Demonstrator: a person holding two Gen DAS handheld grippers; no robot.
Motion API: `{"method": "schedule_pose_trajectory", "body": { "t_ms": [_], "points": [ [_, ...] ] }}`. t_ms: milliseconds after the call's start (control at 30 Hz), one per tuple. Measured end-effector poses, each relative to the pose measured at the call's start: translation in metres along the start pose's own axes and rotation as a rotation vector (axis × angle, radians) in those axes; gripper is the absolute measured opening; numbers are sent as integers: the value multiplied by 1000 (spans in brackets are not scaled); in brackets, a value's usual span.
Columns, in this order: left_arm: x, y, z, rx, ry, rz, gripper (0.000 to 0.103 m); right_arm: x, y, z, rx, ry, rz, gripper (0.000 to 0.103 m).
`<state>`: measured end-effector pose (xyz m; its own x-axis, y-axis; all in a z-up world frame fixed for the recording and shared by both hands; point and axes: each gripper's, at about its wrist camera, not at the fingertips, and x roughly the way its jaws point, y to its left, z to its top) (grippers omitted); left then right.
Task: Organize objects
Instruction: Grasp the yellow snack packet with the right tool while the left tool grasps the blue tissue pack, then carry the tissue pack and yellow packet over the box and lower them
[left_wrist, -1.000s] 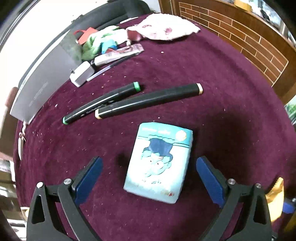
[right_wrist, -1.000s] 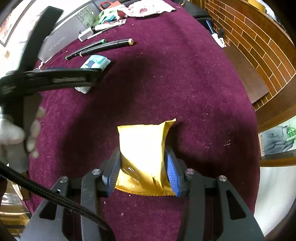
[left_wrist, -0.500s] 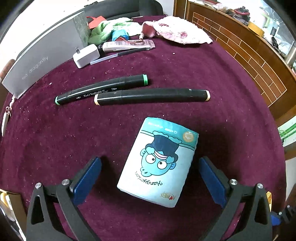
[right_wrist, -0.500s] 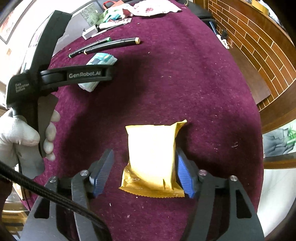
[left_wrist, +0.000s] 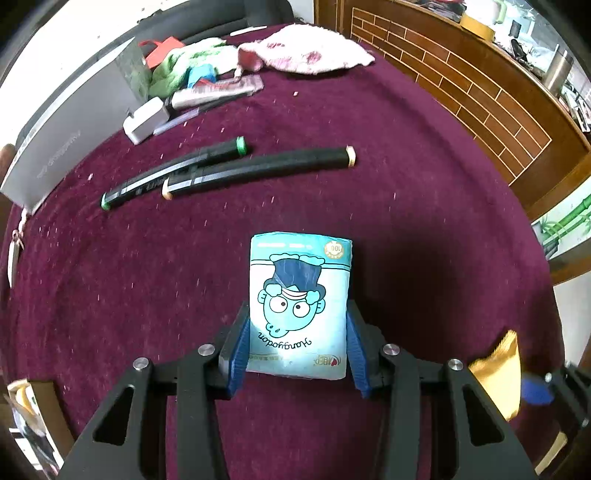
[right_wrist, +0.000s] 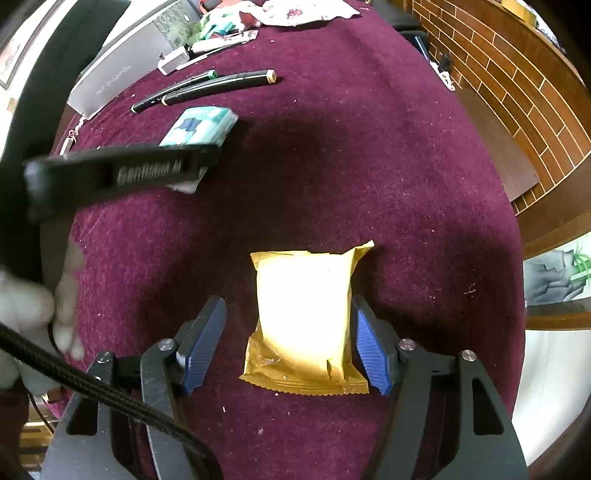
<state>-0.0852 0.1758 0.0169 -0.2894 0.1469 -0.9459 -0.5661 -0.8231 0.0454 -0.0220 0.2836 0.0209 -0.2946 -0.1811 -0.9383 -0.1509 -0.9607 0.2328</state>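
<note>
In the left wrist view the two black markers (left_wrist: 229, 168) lie side by side at about ten o'clock from the blue tissue pack (left_wrist: 299, 306), well apart from it, with the grey box (left_wrist: 70, 125) and a heap of small clutter beyond them at eleven. The pack lies flat on the maroon table (left_wrist: 424, 221), at the centre of that view, between the blue pads (left_wrist: 238, 347) of the left claw (left_wrist: 297, 349). That claw's jaws are closing, and both pads appear to touch the pack's long sides near its lower end.

To do this grasp well, I would keep squeezing only until the soft pack dents slightly; it will likely crumple rather than slip. The hold sits low on the pack, so the far end may droop on lifting; lift straight and slowly.

At four o'clock from the pack, the yellow snack packet (right_wrist: 306, 317) lies flat in the right wrist view. The right claw (right_wrist: 291, 343) stands fairly wide around it: the right pad is touching or just beside it, the left pad is clear. It holds nothing.
</note>
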Motion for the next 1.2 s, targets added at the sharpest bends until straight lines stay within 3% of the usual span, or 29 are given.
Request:
{"method": "schedule_pose_trajectory", "body": {
  "t_ms": [133,367,933,1200],
  "points": [
    [-9,-1,-12,11,-19,43,40,-3,-4,1,-6,-7,-42,43],
    [-30,-1,-31,25,-42,68,40,-3,-10,3,17,-5,-4,42],
    [-86,-21,-79,53,-108,11,40,-25,-15,-17,57,-11,45,42],
    [-112,-7,-110,-2,-131,-11,40,-30,-1,-27,52,-3,99,41]
  ]
}}
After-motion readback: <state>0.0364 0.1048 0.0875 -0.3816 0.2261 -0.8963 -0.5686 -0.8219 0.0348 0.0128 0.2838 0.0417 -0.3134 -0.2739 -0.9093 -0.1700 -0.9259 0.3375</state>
